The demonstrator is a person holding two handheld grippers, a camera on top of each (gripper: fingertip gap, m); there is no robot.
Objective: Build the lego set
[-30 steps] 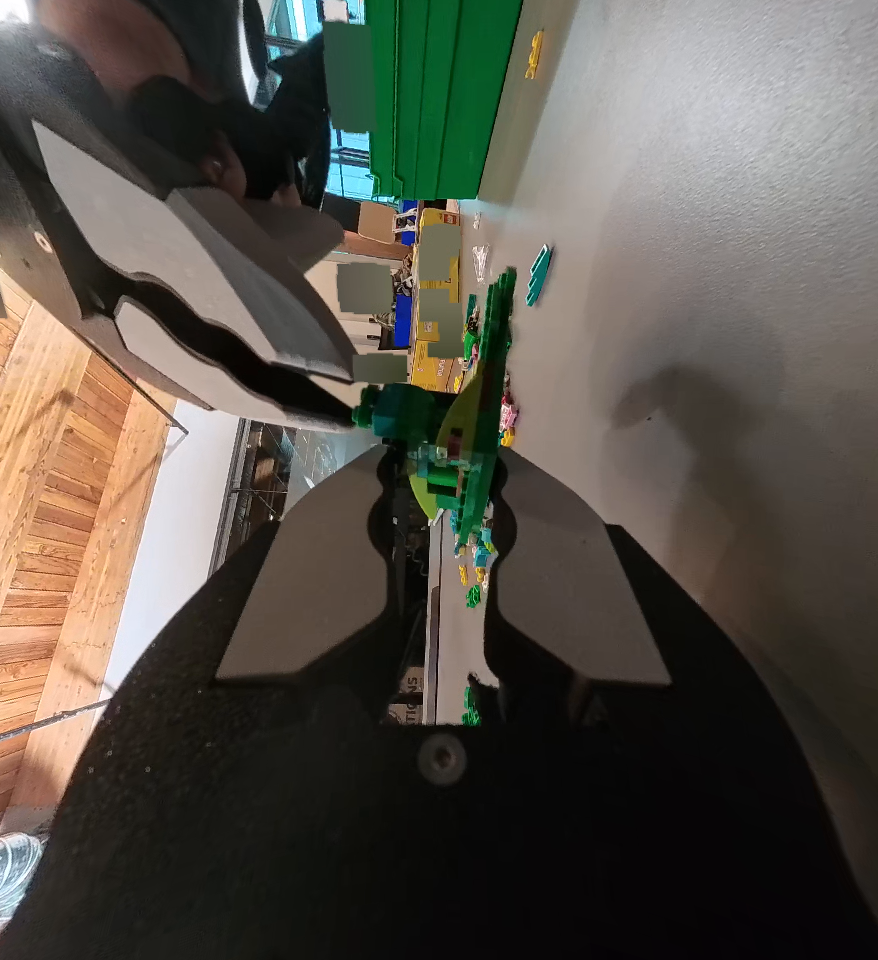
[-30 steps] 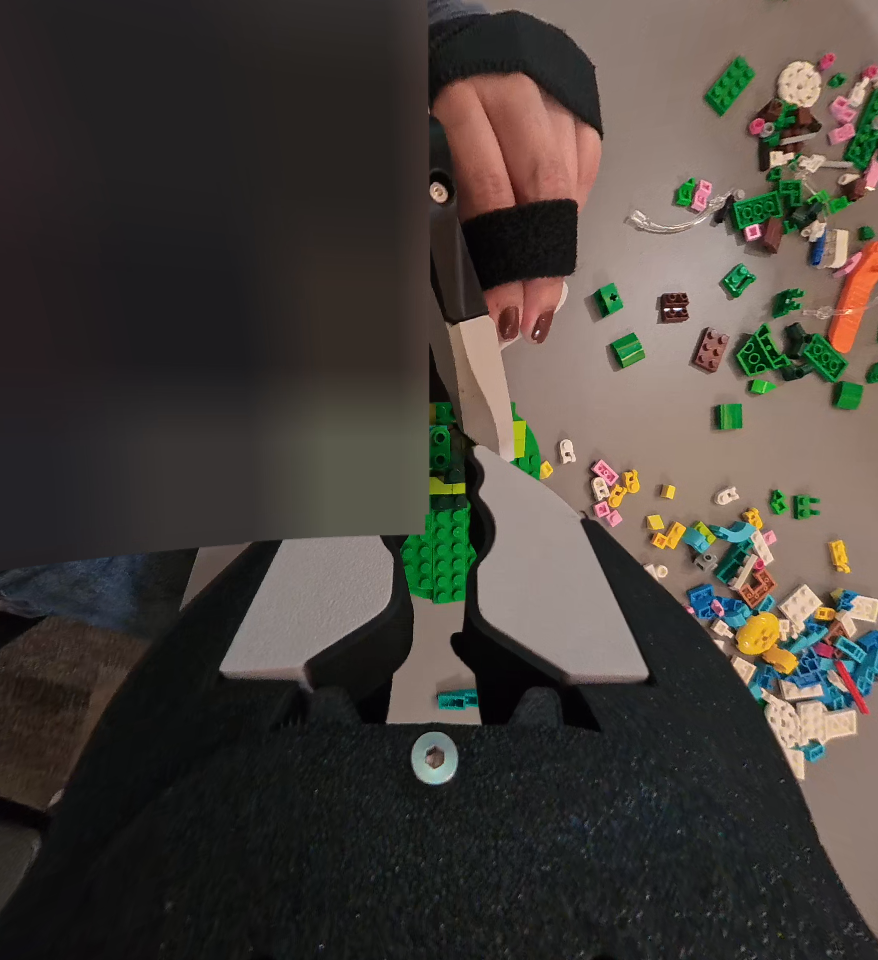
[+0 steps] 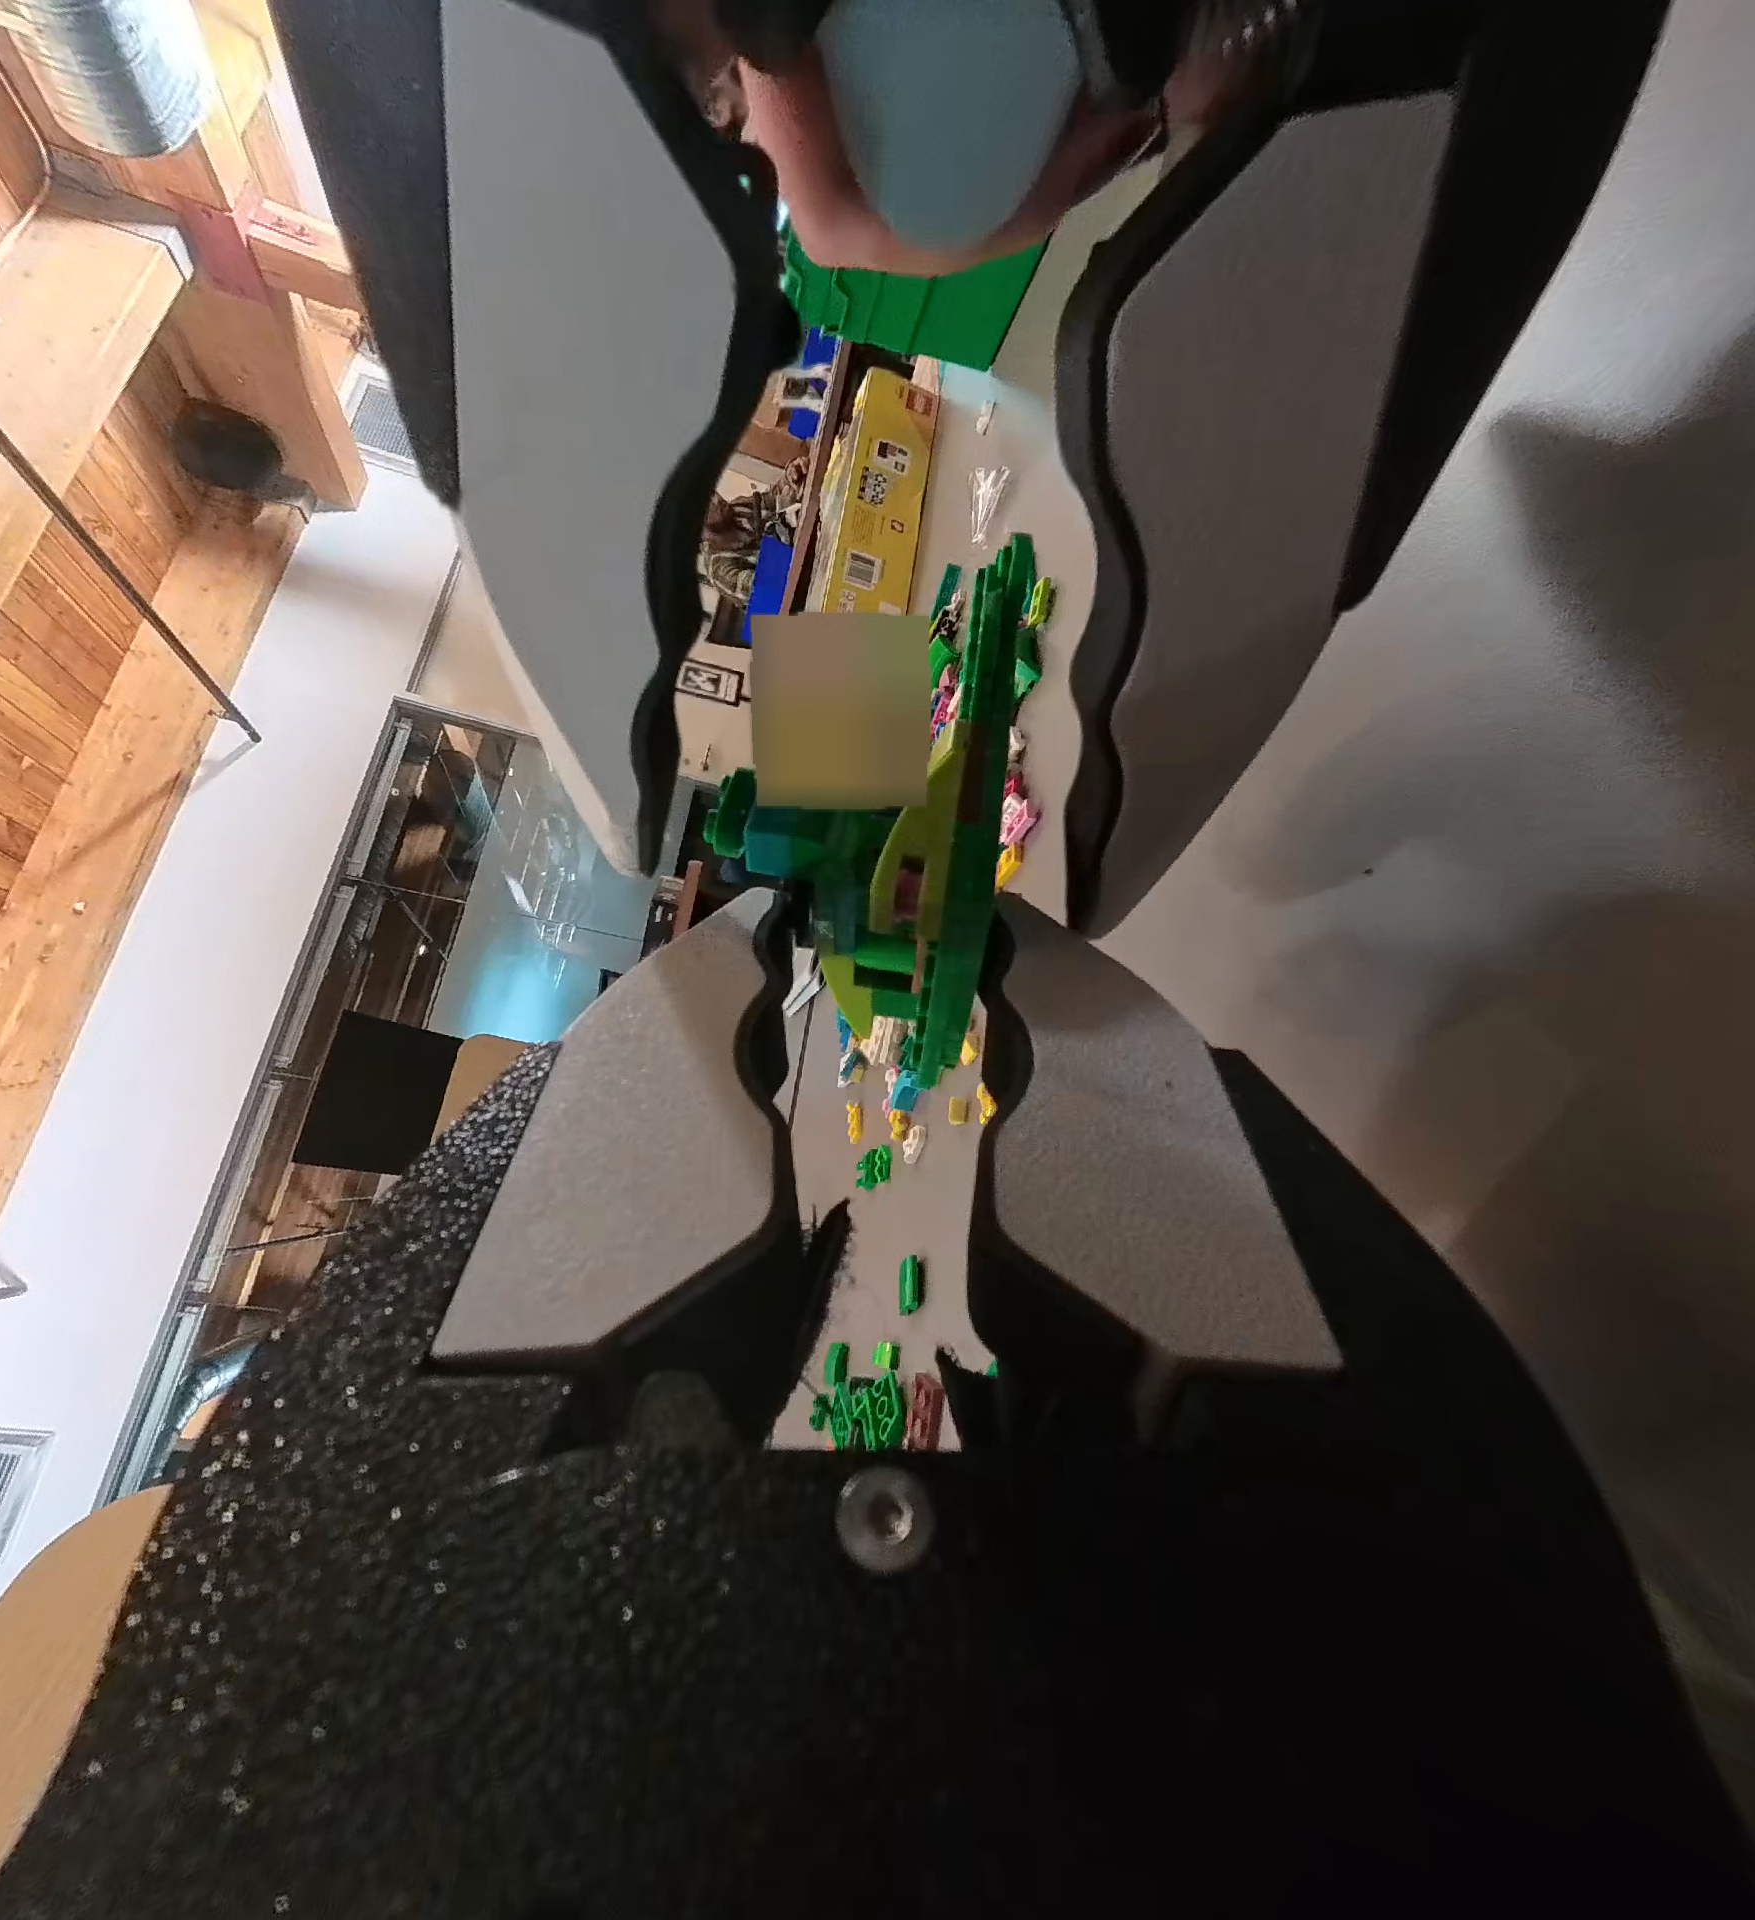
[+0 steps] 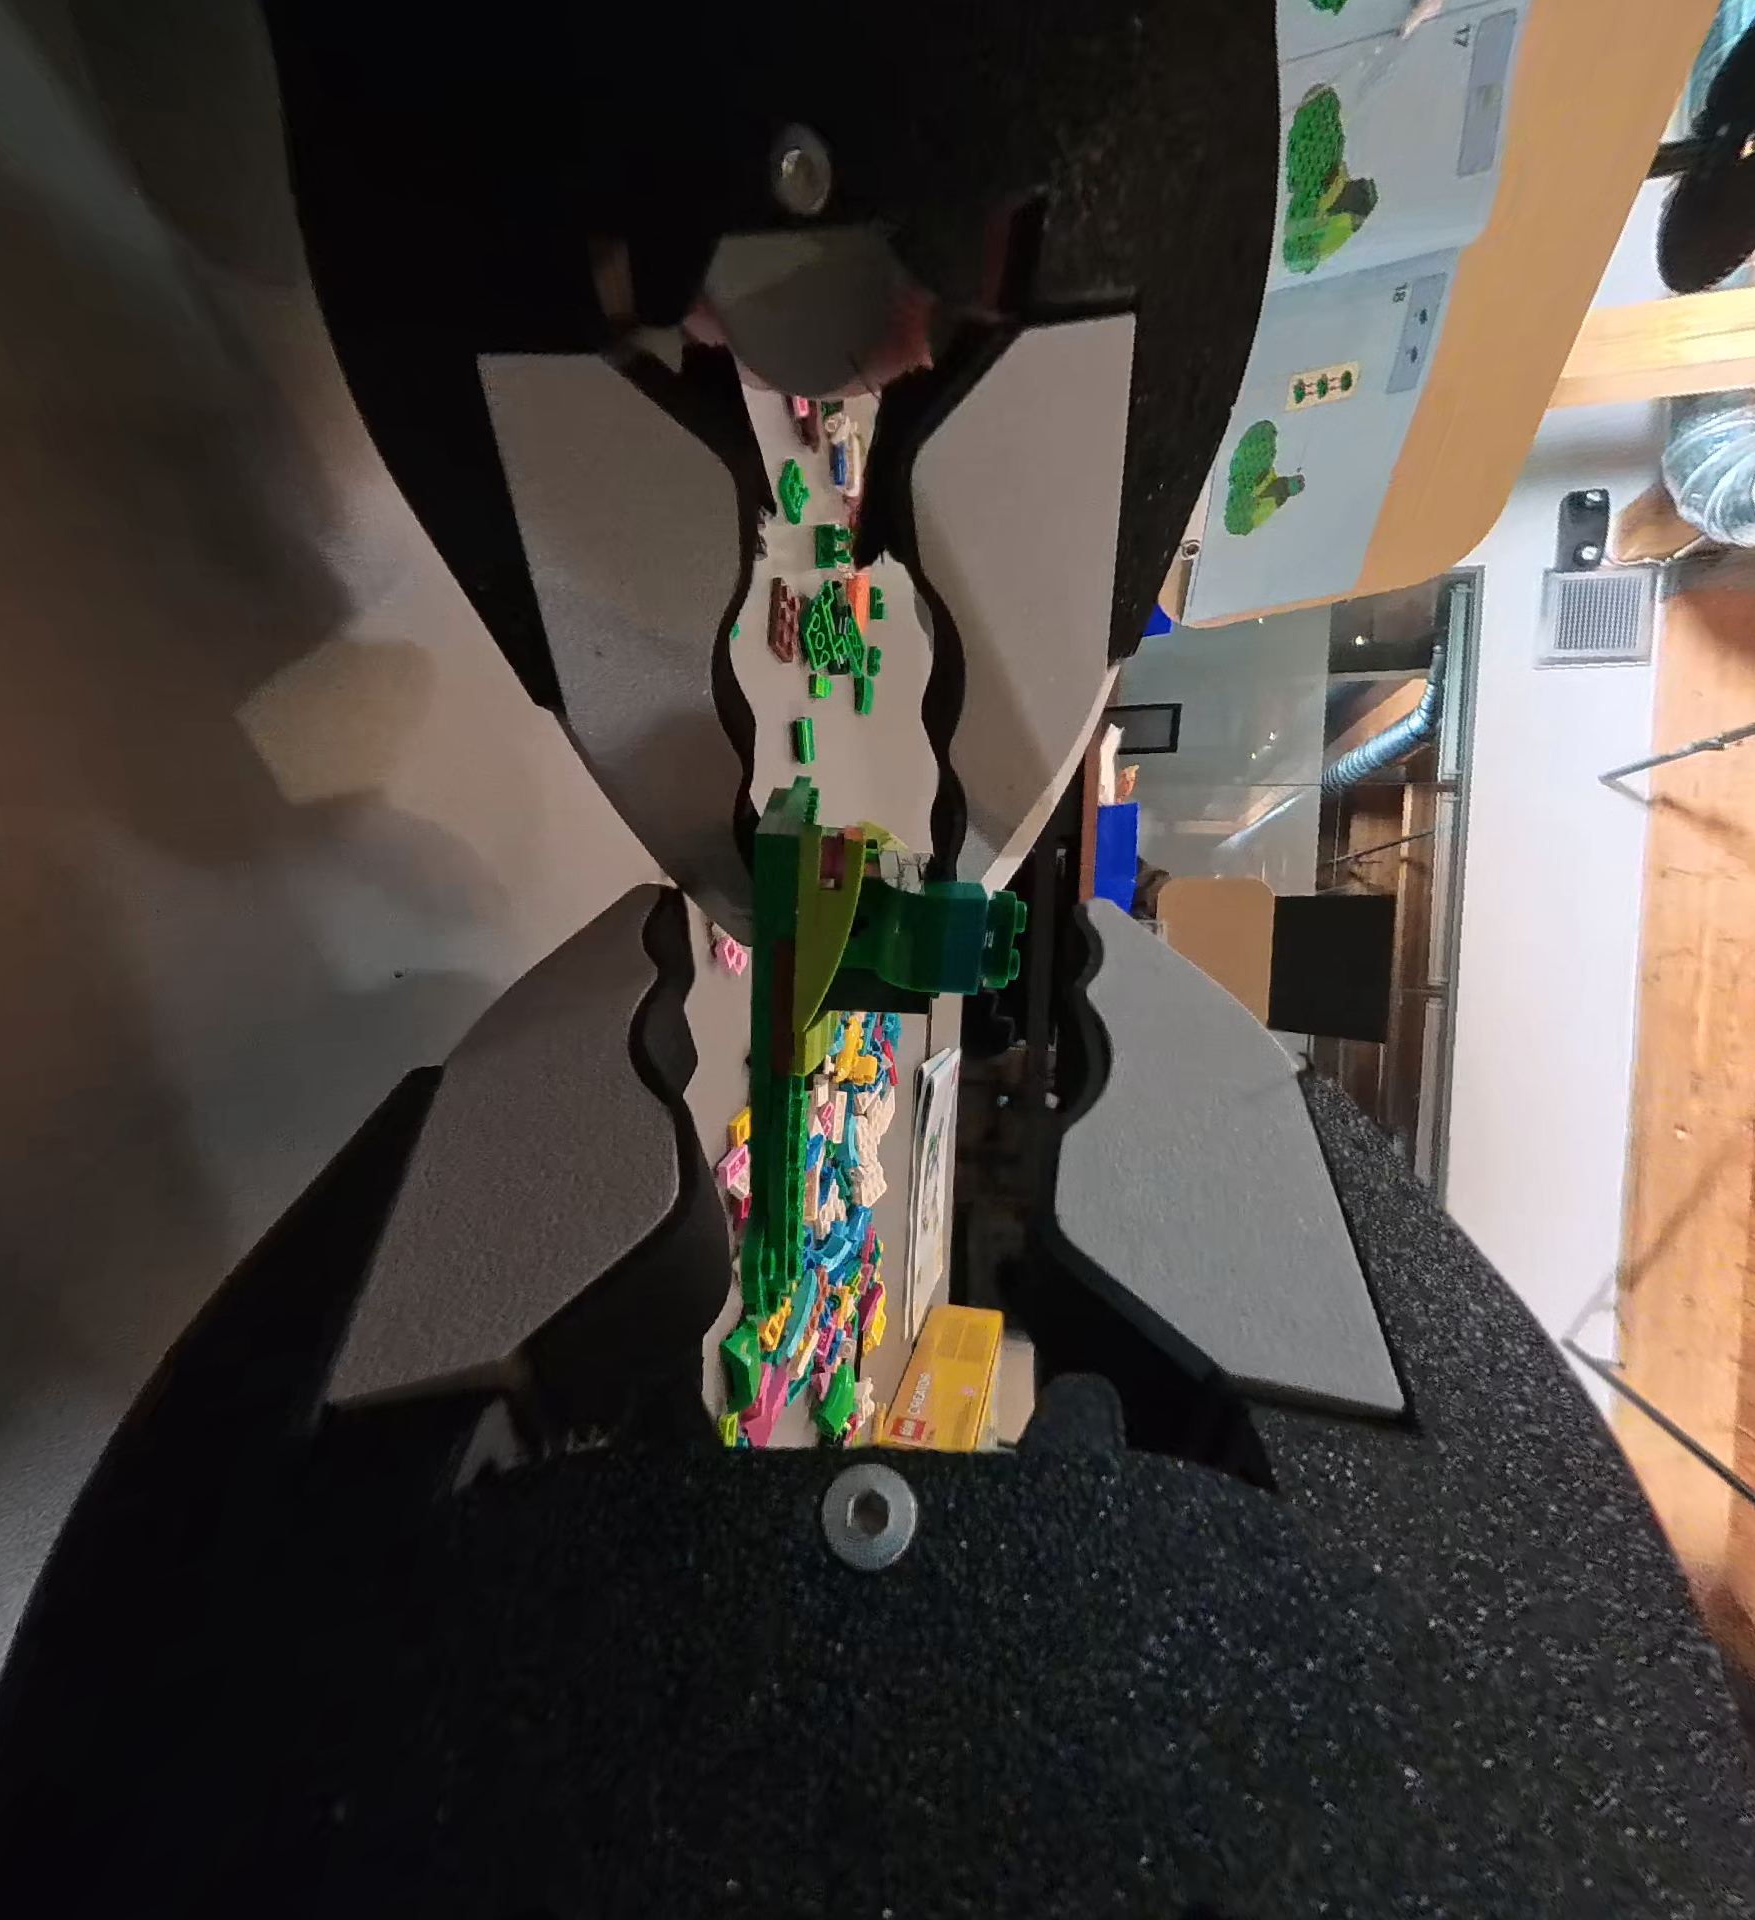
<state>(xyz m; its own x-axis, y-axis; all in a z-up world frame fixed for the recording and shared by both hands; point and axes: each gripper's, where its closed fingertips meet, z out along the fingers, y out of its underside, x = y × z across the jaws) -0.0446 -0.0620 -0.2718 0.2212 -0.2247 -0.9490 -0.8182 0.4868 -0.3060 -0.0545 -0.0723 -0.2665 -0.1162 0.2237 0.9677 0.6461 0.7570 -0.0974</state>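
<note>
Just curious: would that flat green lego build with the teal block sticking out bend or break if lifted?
Probably stiff: the flat green lego build is layered plates. Its teal block juts out, so a knock might pop it off. Seemingly light: the left gripper alone clamps it.

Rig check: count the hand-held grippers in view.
2. The left hand-held gripper grips the green lego build; the right hand-held gripper faces it, open around that build. None seems hidden.
</note>
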